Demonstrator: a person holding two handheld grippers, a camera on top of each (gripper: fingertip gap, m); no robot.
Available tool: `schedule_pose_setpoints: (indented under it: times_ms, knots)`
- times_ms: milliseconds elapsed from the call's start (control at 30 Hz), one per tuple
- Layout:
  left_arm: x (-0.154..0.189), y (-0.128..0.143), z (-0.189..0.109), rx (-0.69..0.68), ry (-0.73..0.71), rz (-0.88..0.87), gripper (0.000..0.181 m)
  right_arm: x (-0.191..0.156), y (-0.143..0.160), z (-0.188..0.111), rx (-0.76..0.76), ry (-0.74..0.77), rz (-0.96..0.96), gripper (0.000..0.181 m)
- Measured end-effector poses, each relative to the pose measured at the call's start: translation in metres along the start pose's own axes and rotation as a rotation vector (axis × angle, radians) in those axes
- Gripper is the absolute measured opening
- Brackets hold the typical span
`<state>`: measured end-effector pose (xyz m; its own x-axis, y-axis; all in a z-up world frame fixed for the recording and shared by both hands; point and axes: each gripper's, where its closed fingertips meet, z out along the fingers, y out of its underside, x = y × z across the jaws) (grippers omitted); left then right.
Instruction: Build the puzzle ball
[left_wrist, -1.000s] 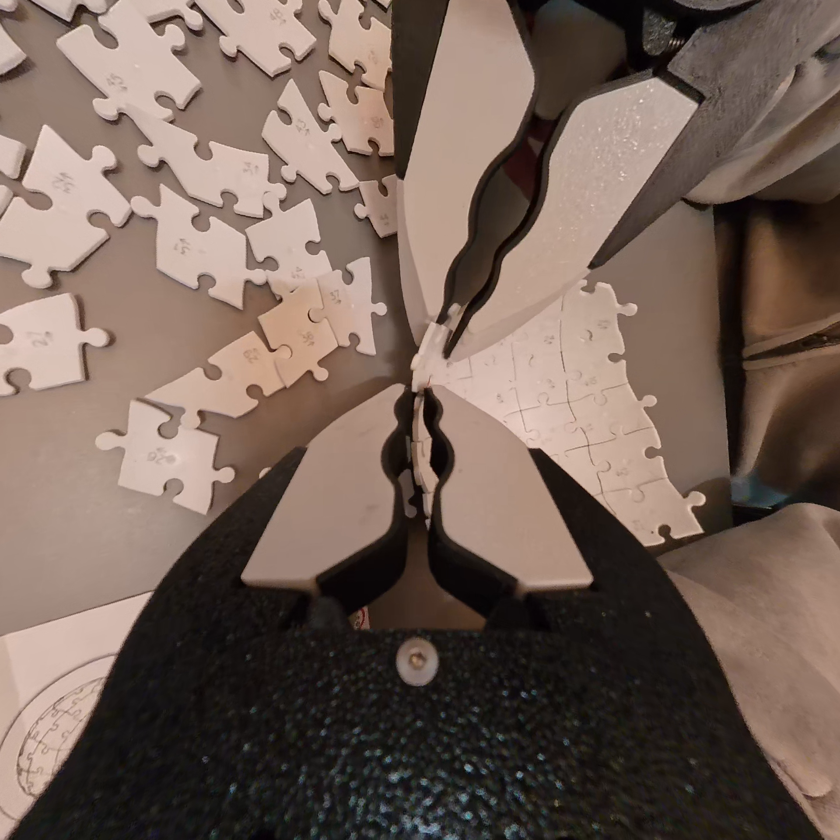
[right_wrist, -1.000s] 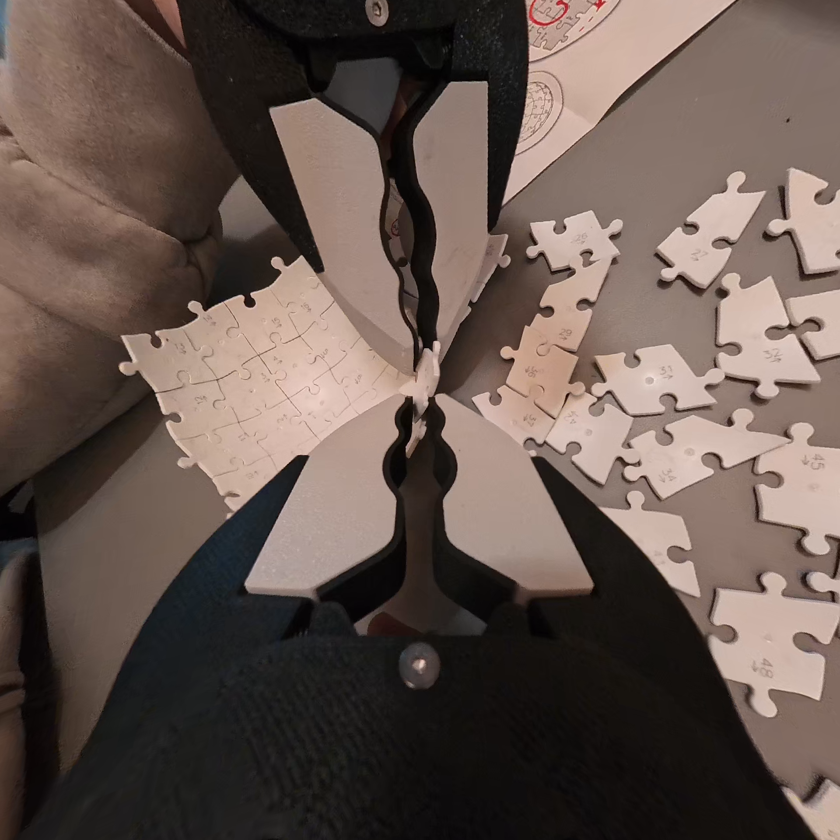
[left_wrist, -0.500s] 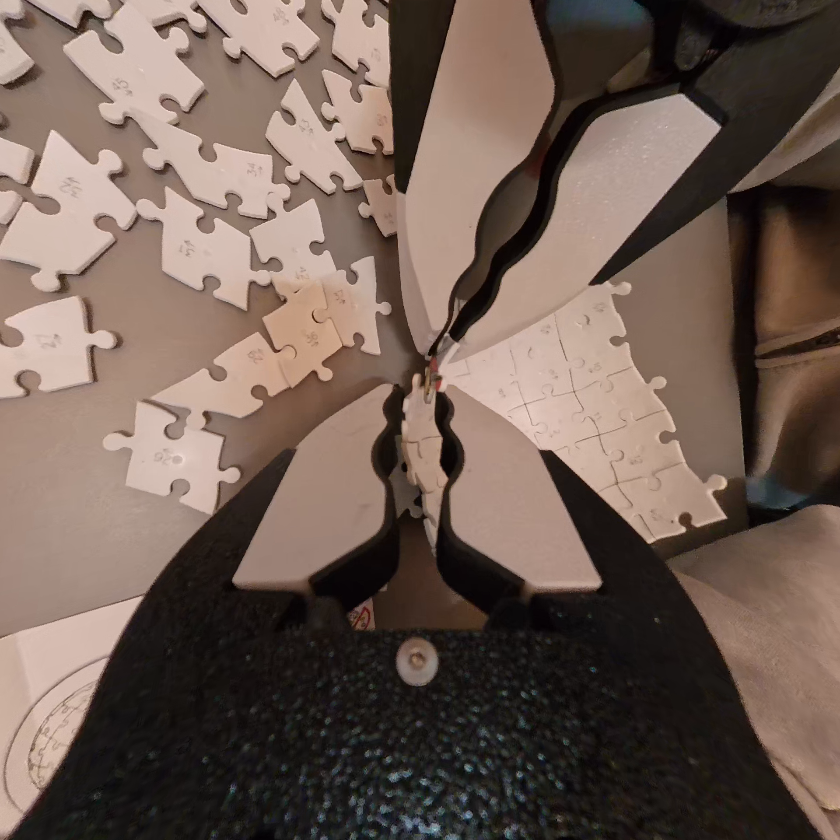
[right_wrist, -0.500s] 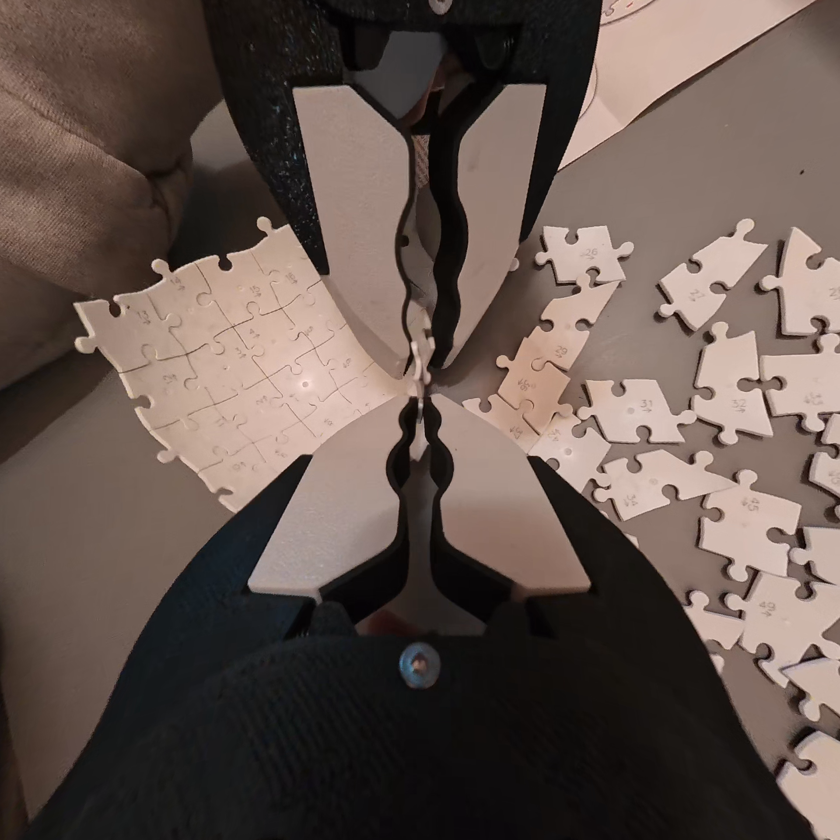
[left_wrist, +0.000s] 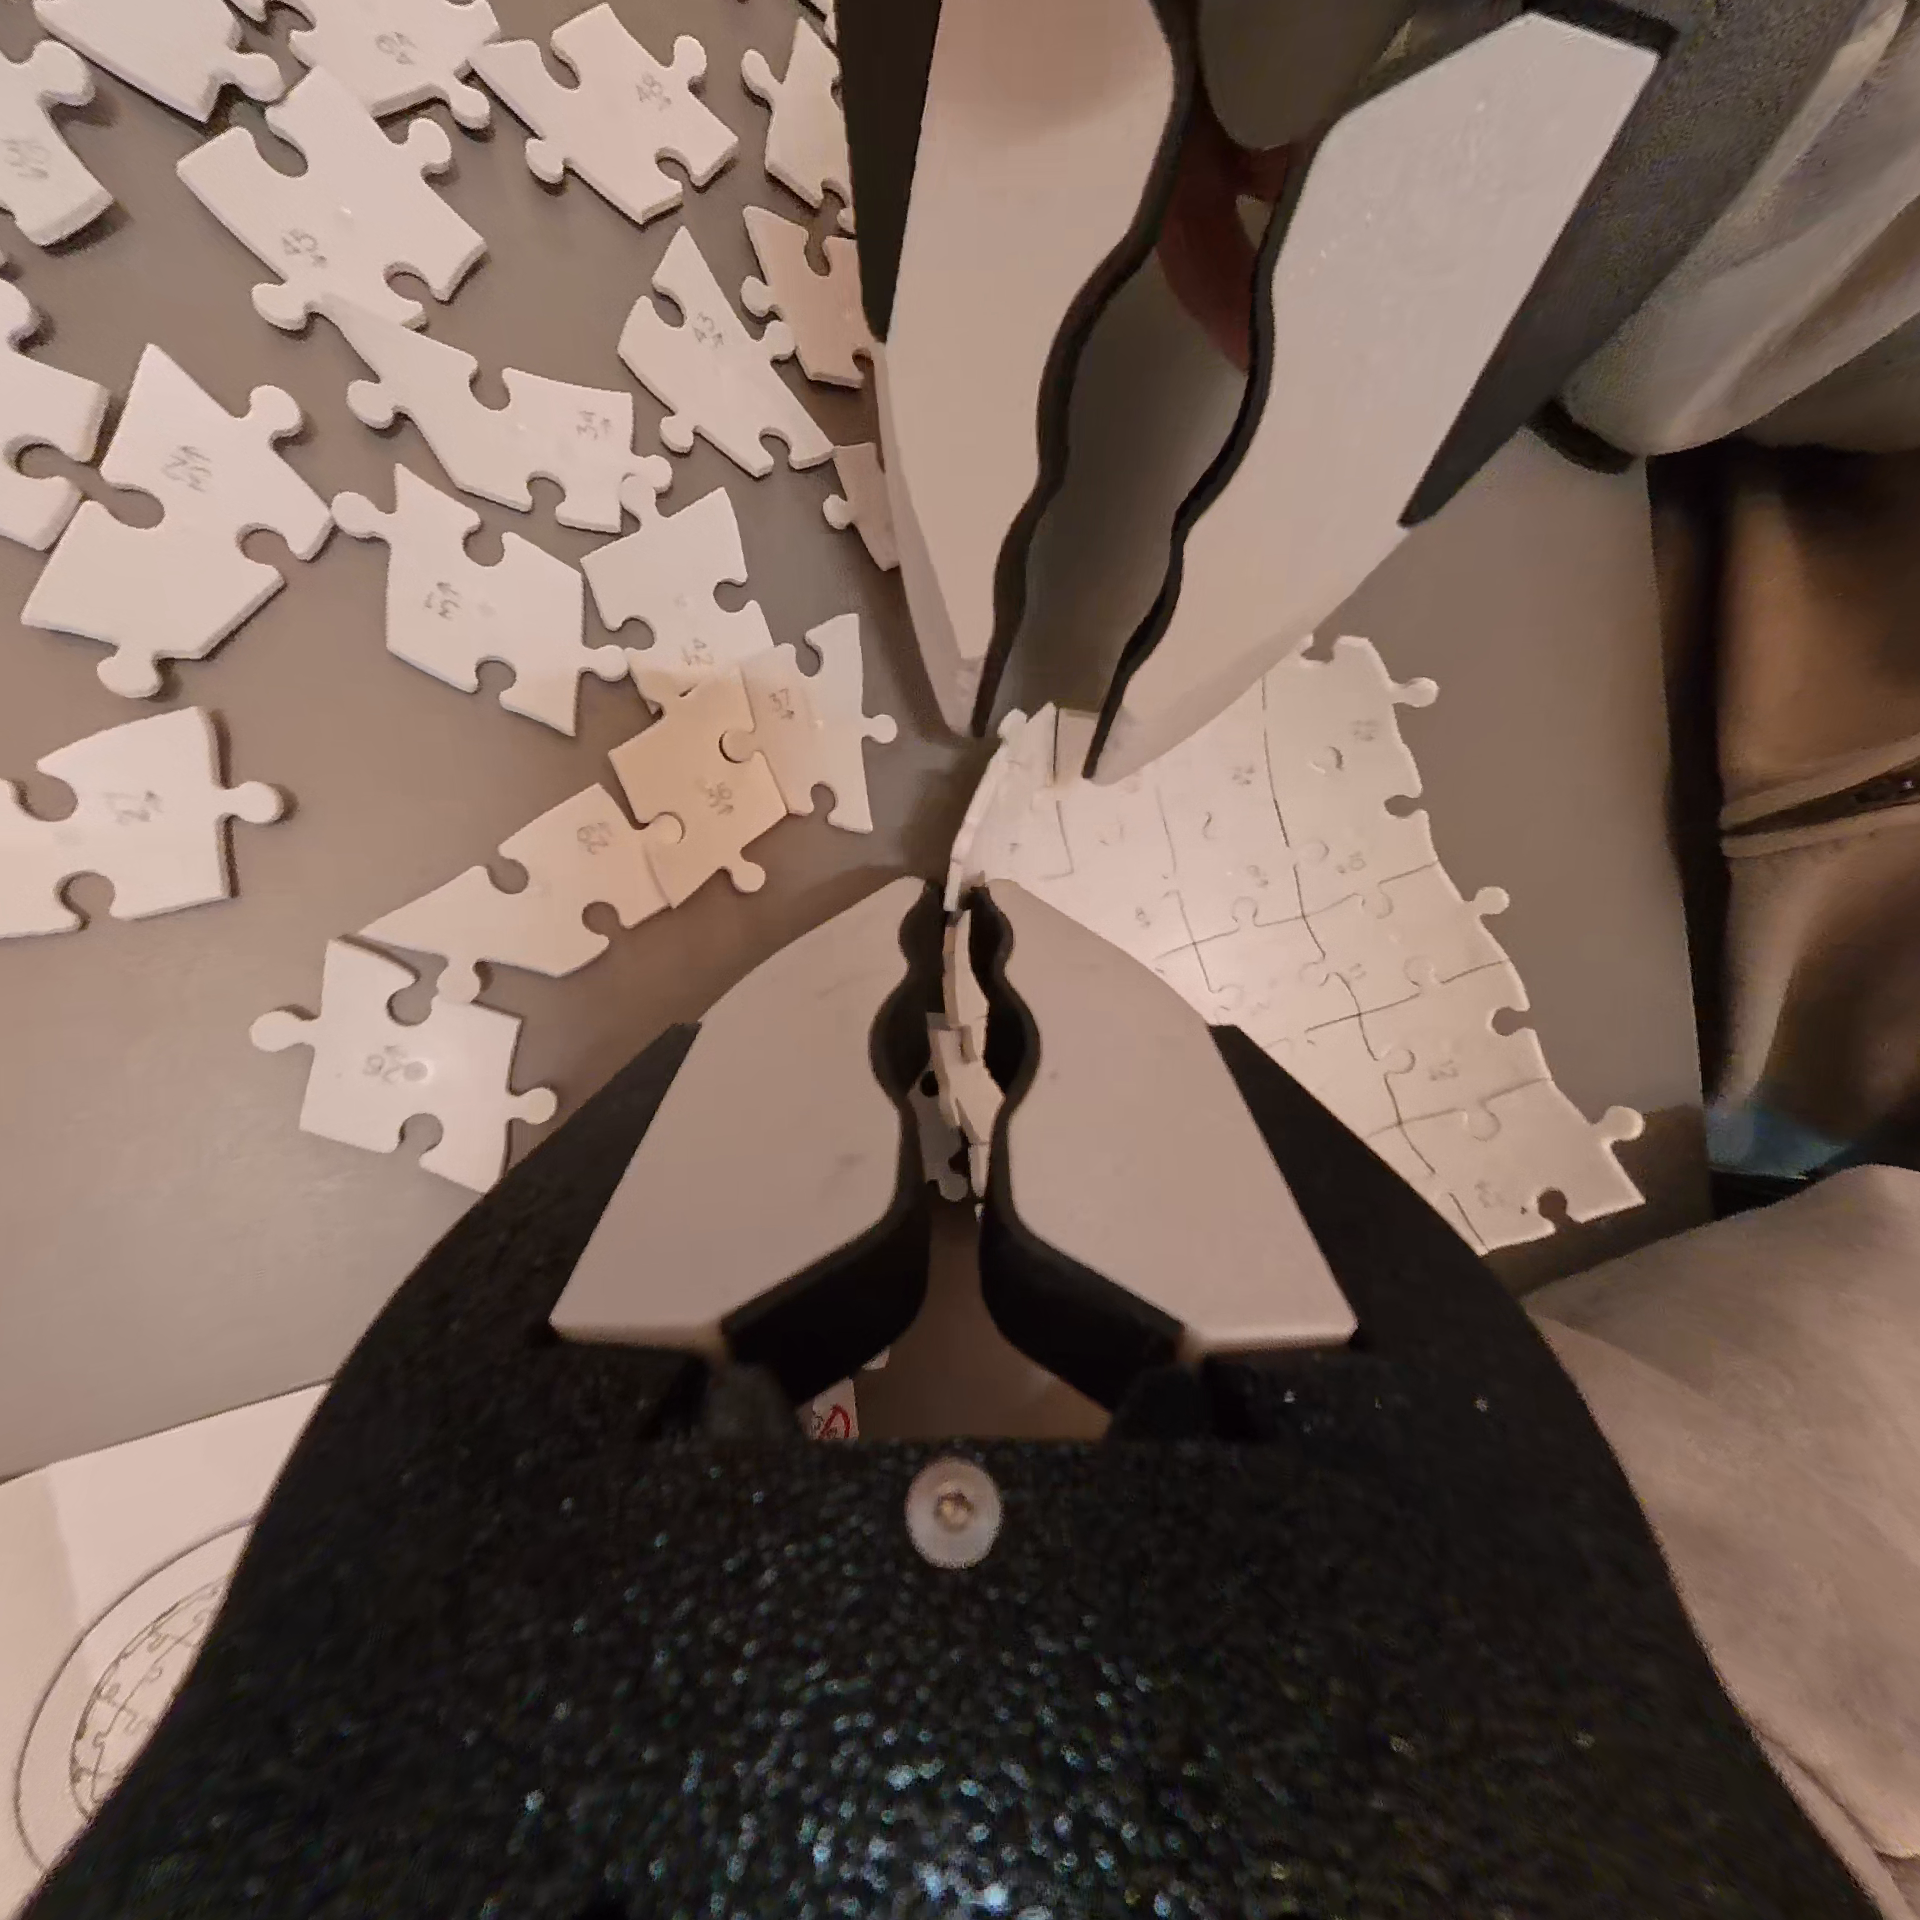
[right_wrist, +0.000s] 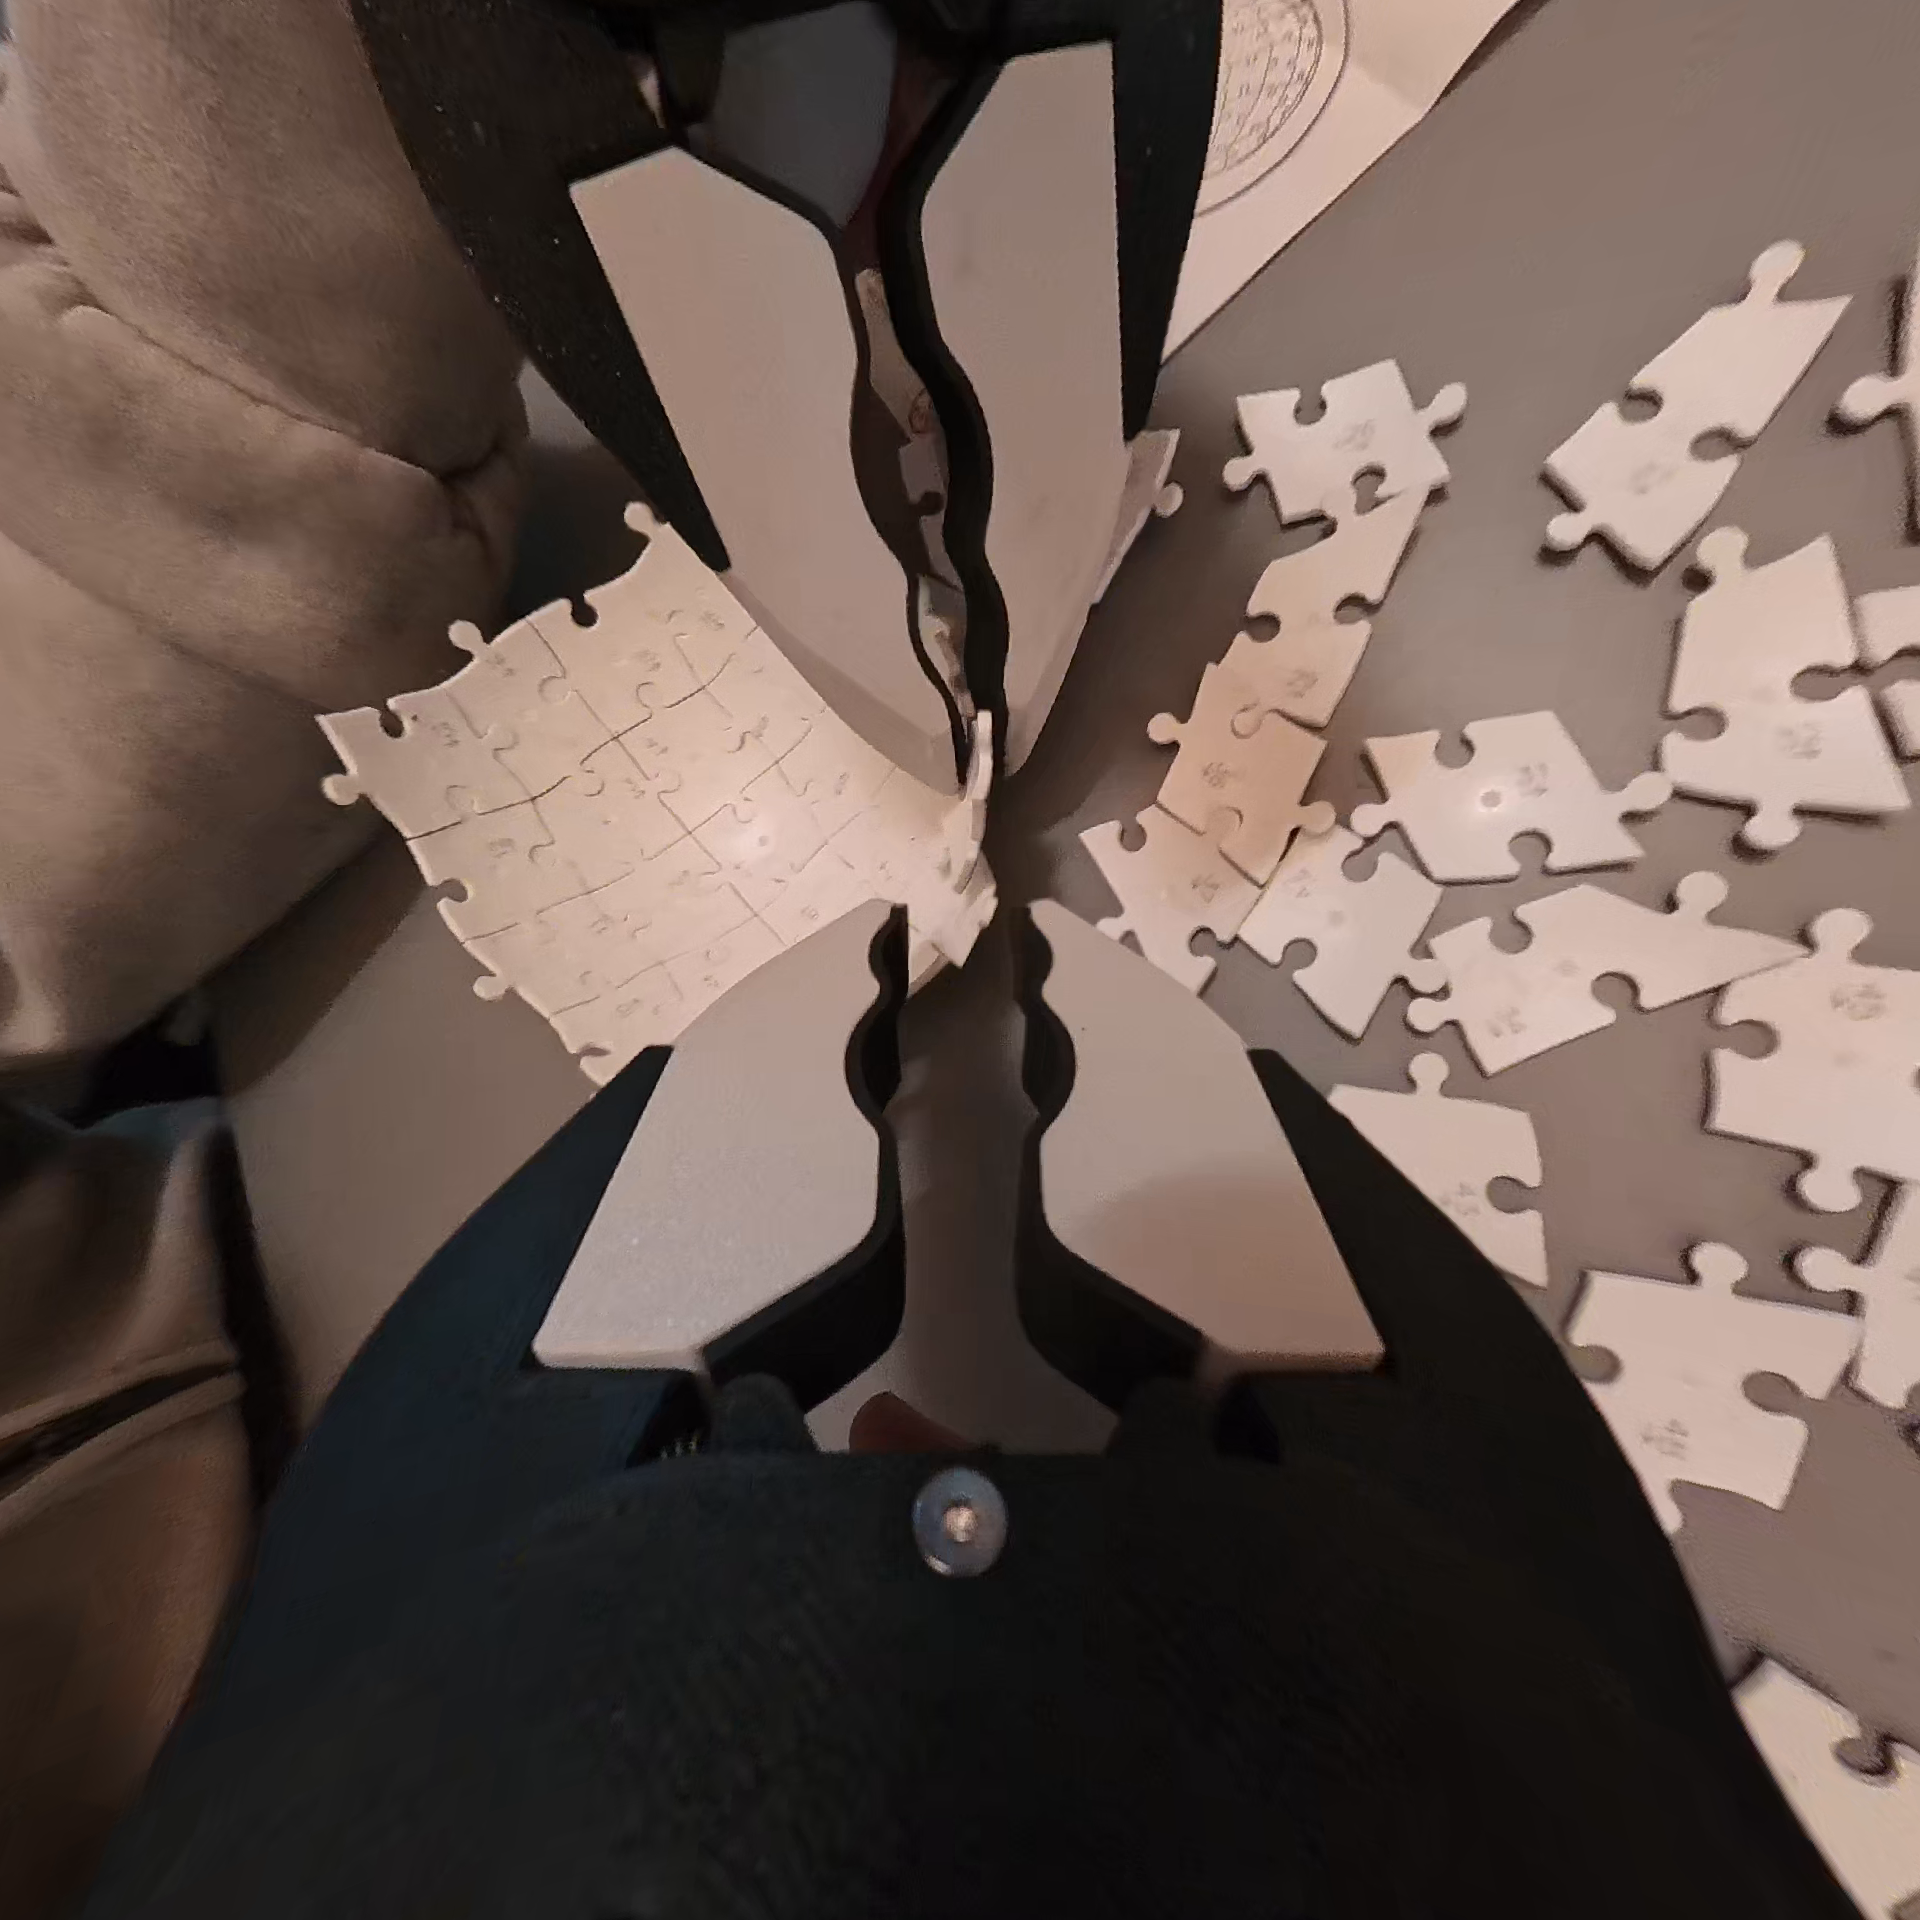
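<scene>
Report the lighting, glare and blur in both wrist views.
Left wrist view: warm dim light, sharp loose pieces, fisheye bending at the edges, sparkle on the black left hand-held gripper body. Right wrist view: a bright hotspot on the curved assembled panel, motion blur on the outer pieces, soft beige fabric.

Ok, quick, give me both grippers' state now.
Left gripper: shut on the assembled puzzle section.
Right gripper: open, holding nothing, its fingertips straddling that section's edge.

Matte grey tabletop (left_wrist: 156, 1195) under warm, dim light, beige fabric (right_wrist: 208, 416) bunched along its edge, white printed sheet (left_wrist: 94, 1538) at one corner.
</scene>
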<state>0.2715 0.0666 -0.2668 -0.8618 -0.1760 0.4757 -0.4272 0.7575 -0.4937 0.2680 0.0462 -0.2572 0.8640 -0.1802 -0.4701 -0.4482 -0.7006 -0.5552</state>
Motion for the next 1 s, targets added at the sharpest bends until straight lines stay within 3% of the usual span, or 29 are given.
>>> schedule_pose_setpoints:
  times_ms: [33, 367, 567, 633, 700, 833, 1000]
  knots:
    - [0.000, 0.000, 0.000, -0.001, -0.001, 0.001, 0.004, 0.000, 0.001, 0.000, -0.005, -0.010, 0.008, 0.017]
    - [-0.001, 0.000, -0.001, 0.008, -0.008, -0.008, 0.004, 0.002, 0.000, 0.010, 0.002, -0.013, -0.018, 0.006]
    - [-0.002, 0.002, -0.003, 0.005, -0.012, -0.017, 0.004, 0.001, -0.003, 0.007, 0.025, -0.036, 0.006, 0.008]
    - [-0.001, 0.002, -0.003, 0.004, -0.014, -0.013, 0.004, 0.002, -0.001, 0.003, 0.030, -0.045, 0.046, 0.021]
    - [-0.001, 0.002, -0.003, 0.003, -0.015, -0.015, 0.003, 0.001, 0.004, -0.003, 0.016, -0.070, 0.081, 0.024]
    - [-0.001, 0.002, -0.003, 0.003, -0.015, -0.020, 0.003, 0.003, 0.004, -0.009, 0.040, -0.092, 0.124, 0.012]
    - [0.001, 0.007, -0.002, -0.023, -0.007, -0.014, 0.004, -0.002, 0.004, -0.005, 0.019, -0.105, 0.116, 0.014]
